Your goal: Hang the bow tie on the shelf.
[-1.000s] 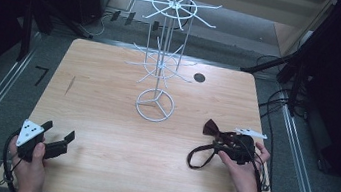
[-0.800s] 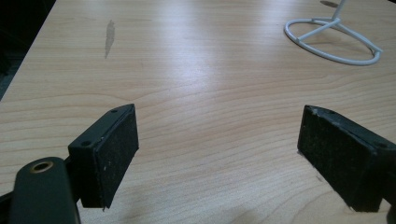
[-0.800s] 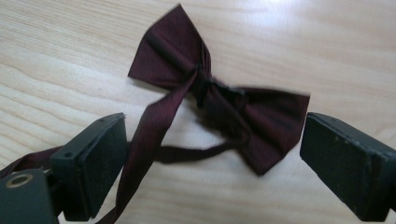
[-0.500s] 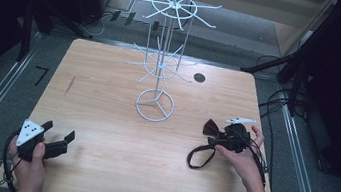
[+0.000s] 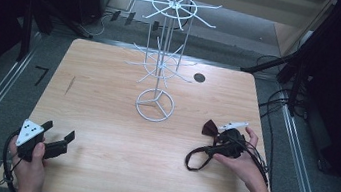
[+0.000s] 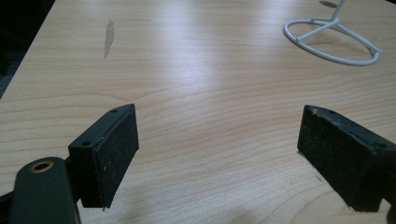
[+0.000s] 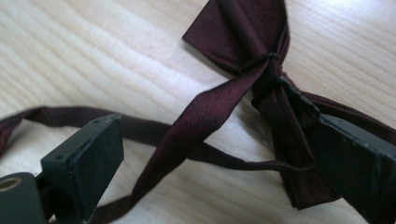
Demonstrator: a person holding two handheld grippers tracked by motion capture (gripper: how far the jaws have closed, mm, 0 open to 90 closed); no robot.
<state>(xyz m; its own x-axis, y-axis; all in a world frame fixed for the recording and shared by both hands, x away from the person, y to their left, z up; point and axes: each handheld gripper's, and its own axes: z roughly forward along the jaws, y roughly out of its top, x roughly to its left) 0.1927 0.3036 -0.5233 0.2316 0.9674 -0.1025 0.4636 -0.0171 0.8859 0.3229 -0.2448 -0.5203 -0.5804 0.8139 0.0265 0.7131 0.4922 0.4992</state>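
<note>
On table near right edge, right tool jaws wide, straddling maroon bow tie, no grip yet; rack bare, left tool wide, idle.

A lab or studio: bare wooden table, floor cables, dark equipment stands.

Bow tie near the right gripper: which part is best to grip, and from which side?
Probably the knot of the bow tie, where the fabric bunches thickest, rather than the flat strap. Come from above, the open right gripper straddling it, since it lies flat on the table.
</note>
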